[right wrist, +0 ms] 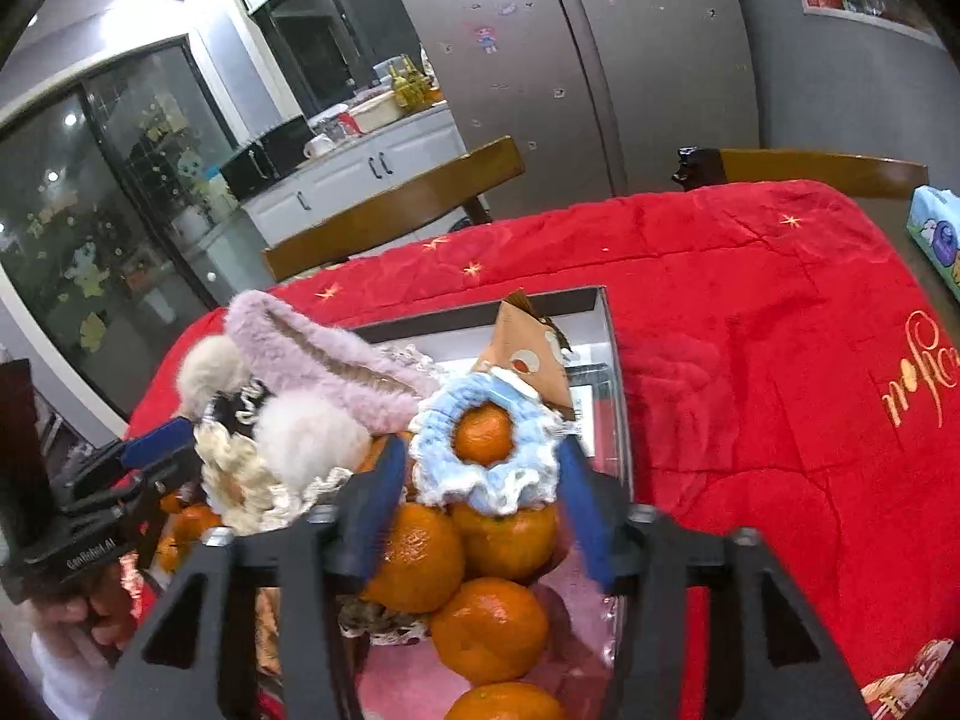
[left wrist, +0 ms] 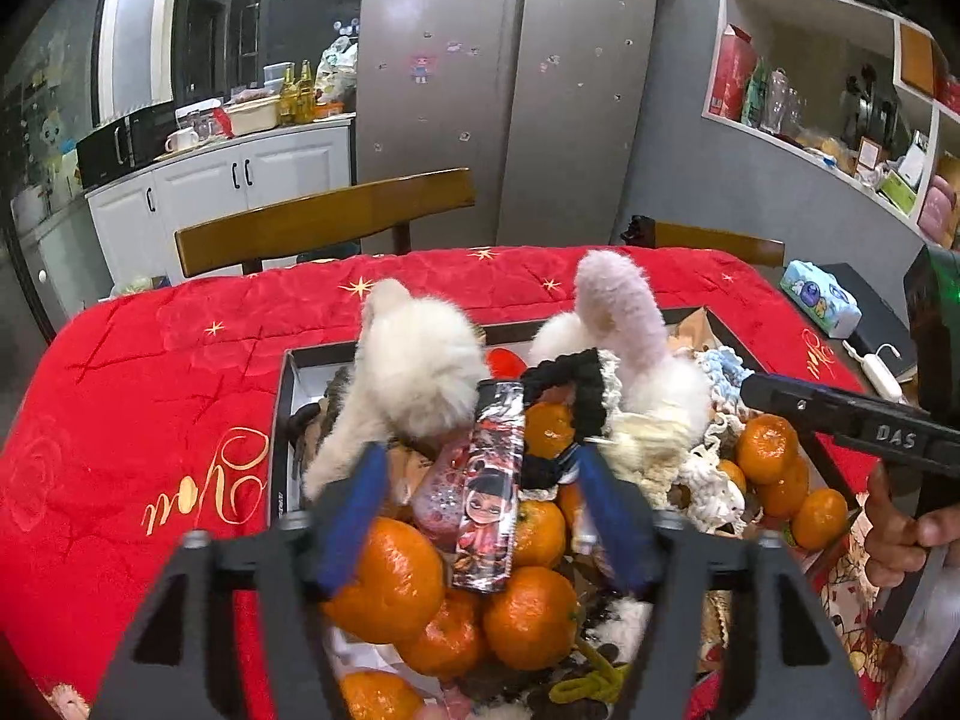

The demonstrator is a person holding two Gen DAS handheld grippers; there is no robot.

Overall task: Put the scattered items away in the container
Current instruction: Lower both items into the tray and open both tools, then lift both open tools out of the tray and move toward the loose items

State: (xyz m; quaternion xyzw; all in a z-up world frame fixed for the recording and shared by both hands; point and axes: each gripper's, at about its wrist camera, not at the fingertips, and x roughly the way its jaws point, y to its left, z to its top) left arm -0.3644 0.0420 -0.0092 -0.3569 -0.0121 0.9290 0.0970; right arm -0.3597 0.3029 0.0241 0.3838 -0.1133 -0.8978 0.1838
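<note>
Box [left wrist: 282, 420] heaped past rim; red cloth [right wrist: 750, 312] bare around.

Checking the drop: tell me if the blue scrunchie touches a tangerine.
Touching: right wrist view shows the blue scrunchie draped around a tangerine.

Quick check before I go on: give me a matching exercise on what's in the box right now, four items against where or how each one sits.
Items:
1. blue crocheted scrunchie
2. printed cartoon packet
3. black braided loop
4. tissue pack

States:
A. outside the box, at the table's far right edge
B. ringed around a tangerine on top of the fruit pile
C. lying lengthwise between the open left gripper fingers, on tangerines
D. arched beside the pink fuzzy piece

Pairs: 1-B, 2-C, 3-D, 4-A
</note>
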